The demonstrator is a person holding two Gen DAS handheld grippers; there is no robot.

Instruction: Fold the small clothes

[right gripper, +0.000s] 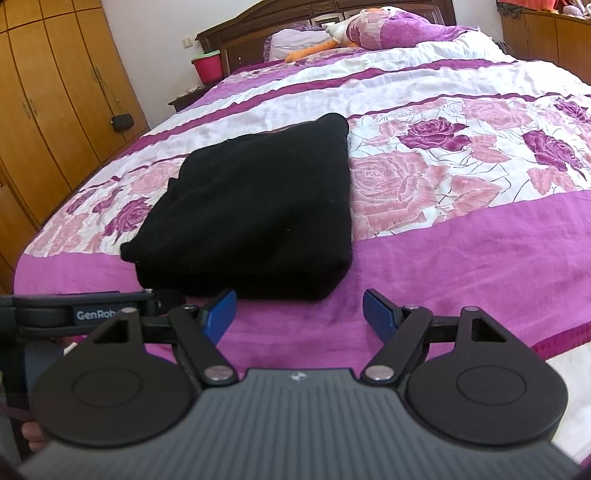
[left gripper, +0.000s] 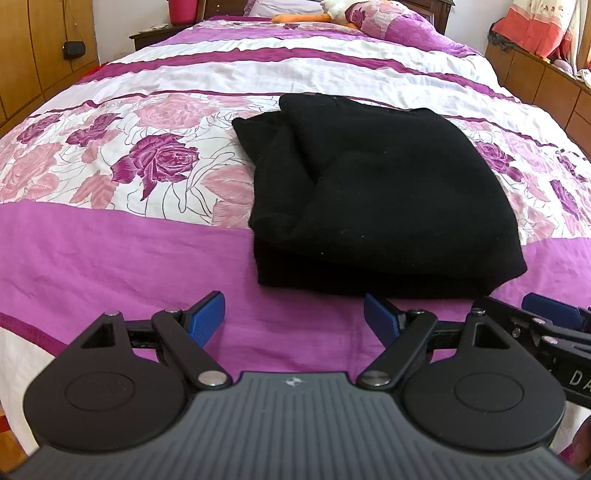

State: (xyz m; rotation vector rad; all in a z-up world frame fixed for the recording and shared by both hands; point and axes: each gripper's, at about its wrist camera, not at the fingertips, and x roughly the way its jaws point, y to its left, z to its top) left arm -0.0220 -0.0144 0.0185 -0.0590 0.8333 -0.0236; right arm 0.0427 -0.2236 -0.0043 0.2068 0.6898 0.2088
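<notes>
Black garment (left gripper: 384, 206), folded into a compact, roughly square stack of several layers, lying on the magenta band and rose-print band of the bedspread (left gripper: 110, 251), near the foot edge of the bed. Soft, limp knit by the look of it: probably light, not fragile, not slippery, but liable to sag and unfold if lifted by a single layer. Best taken at the thick near edge or a near corner, with all layers pinched together, or at two corners at once to keep the stack flat. Left flank of the stack showing loose overlapping folds, hence a less tidy place to grip. Left gripper (left gripper: 293, 319) held just short of the garment's near edge, jaws standing wide, blue pads (left gripper: 207, 312) bare, nothing between them and nothing touched. Right gripper (right gripper: 299, 315) likewise wide and empty, just beside the near right corner of the stack, left pad close to the cloth but apart from it. Farther off, at the head of the bed, a stuffed toy (right gripper: 332, 33) against a floral pillow (right gripper: 399, 26); wooden wardrobe (right gripper: 48, 92) along the left wall.
</notes>
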